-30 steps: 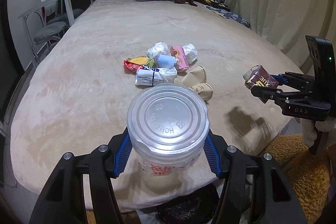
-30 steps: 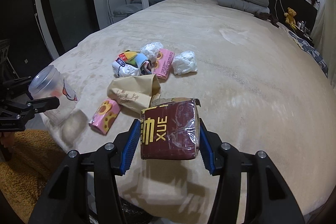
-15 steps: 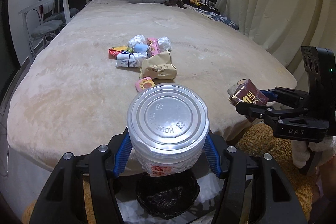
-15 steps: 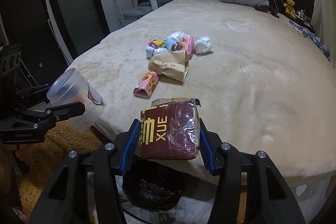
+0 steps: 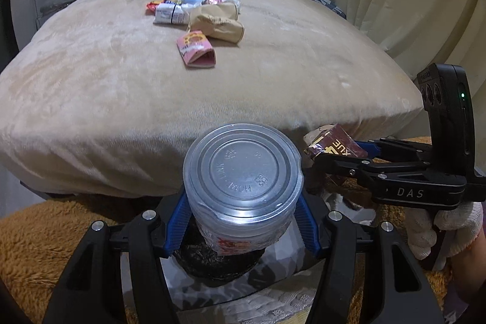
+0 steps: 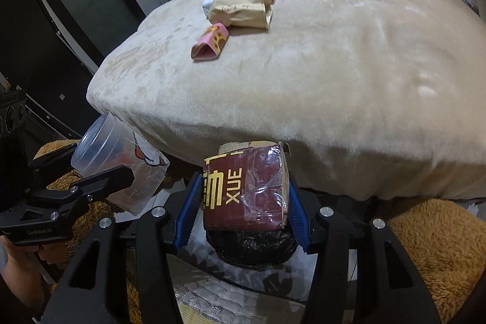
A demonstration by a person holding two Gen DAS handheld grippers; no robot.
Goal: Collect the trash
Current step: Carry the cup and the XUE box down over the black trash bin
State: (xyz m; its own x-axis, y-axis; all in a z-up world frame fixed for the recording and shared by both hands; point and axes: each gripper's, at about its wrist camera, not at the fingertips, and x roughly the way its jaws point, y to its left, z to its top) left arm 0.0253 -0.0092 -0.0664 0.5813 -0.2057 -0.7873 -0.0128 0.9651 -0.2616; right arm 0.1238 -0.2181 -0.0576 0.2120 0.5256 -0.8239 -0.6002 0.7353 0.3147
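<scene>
Black bin (image 6: 253,245) waits below, so the left tool (image 5: 243,220) clamps the plastic cup (image 5: 243,181) and the right tool (image 6: 243,202) clamps the red packet (image 6: 246,190) over it, ready to drop.

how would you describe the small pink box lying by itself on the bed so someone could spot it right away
Start at the beige bed and find the heap of wrappers with a crumpled brown paper bag in the middle. The pink box lies just on the foot-end side of that bag, apart from the heap. It is the one flattened carton with an open end and yellow-brown round shapes printed on it.
</scene>
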